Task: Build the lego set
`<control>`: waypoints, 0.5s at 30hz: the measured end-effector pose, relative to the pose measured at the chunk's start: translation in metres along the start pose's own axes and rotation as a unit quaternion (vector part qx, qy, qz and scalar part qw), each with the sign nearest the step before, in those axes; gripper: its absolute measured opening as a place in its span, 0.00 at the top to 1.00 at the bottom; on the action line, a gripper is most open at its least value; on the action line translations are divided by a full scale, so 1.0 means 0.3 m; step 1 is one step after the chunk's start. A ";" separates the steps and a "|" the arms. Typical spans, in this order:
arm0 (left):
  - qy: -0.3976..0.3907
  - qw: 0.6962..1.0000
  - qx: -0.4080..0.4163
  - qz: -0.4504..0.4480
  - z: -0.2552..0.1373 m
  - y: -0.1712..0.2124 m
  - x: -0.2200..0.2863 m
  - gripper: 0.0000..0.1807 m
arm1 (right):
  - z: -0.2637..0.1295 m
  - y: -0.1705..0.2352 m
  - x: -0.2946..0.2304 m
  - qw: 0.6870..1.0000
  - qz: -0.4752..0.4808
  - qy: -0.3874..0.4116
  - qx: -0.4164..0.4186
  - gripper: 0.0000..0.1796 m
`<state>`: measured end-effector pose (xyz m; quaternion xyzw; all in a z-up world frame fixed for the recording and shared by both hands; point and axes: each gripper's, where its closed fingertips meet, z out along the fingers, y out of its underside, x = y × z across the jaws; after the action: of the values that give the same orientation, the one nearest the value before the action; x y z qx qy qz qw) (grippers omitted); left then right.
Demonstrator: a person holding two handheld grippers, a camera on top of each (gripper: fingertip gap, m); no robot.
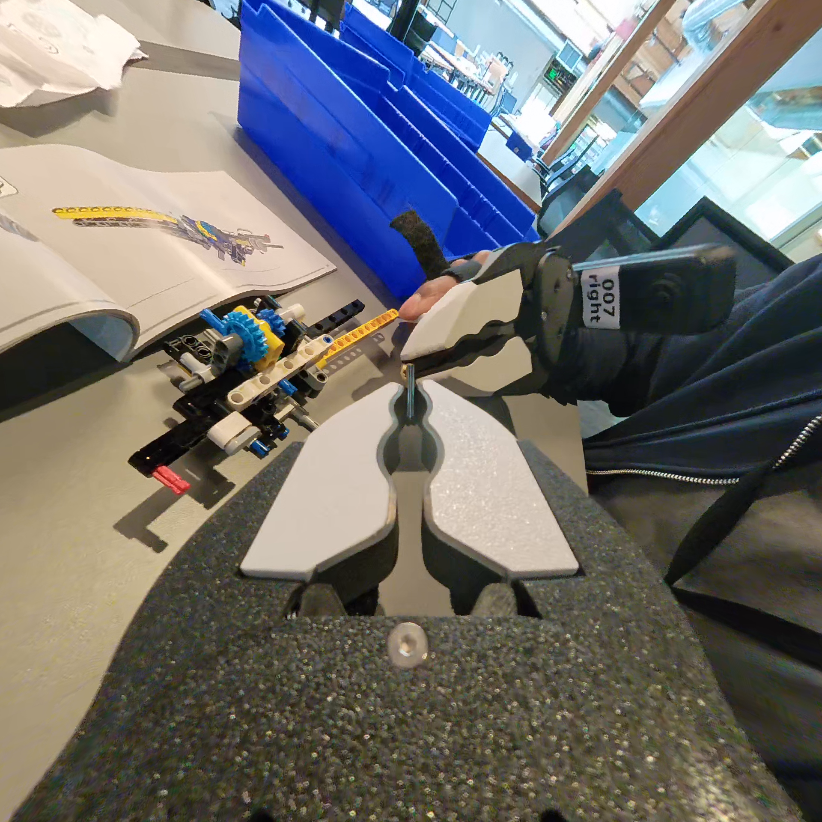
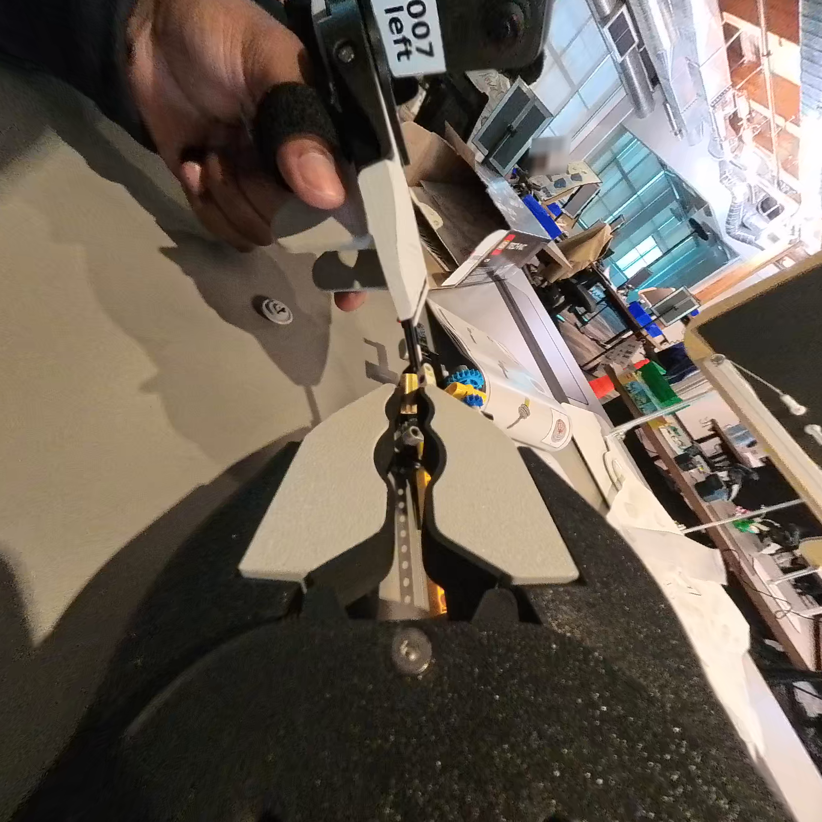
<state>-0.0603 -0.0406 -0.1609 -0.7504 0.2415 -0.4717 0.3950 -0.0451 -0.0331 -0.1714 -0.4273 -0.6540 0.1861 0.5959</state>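
Pinching a black axle (image 1: 409,390), the left hand-held gripper (image 1: 409,393) meets the right hand-held gripper (image 1: 411,359).

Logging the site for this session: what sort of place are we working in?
Probably a shared workshop or lab: stacked blue plastic storage bins beside the grey table, rows of cluttered workbenches behind, and exposed silver ceiling ducts.

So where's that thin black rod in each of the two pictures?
Left wrist view: the thin black rod sits at centre, pinched between the left claw tips, pointing up toward the right claw.
Right wrist view: the rod runs from the left claw's white tip, upper centre, down to a small tan piece in the right claw.
Shared landmark: the blue gear on the model.
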 end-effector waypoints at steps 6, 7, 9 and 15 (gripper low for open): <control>-0.007 0.999 -0.016 0.038 0.001 0.012 -0.001 0.98 | -0.006 0.001 -0.005 0.999 0.039 -0.027 0.009 0.97; -0.007 0.999 -0.018 0.043 0.002 0.014 0.001 0.98 | -0.006 0.002 -0.009 0.999 0.041 -0.031 0.009 0.97; -0.009 0.998 -0.025 0.053 0.005 0.020 0.002 0.98 | -0.005 0.003 -0.018 0.999 0.038 -0.038 0.007 0.97; -0.016 0.995 -0.047 0.085 0.003 0.036 0.003 0.98 | -0.004 0.005 -0.034 0.998 0.037 -0.053 0.004 0.97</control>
<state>-0.0589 -0.0472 -0.1696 -0.7526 0.3198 -0.4123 0.4016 -0.0442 -0.0407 -0.1787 -0.4379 -0.6677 0.2330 0.5550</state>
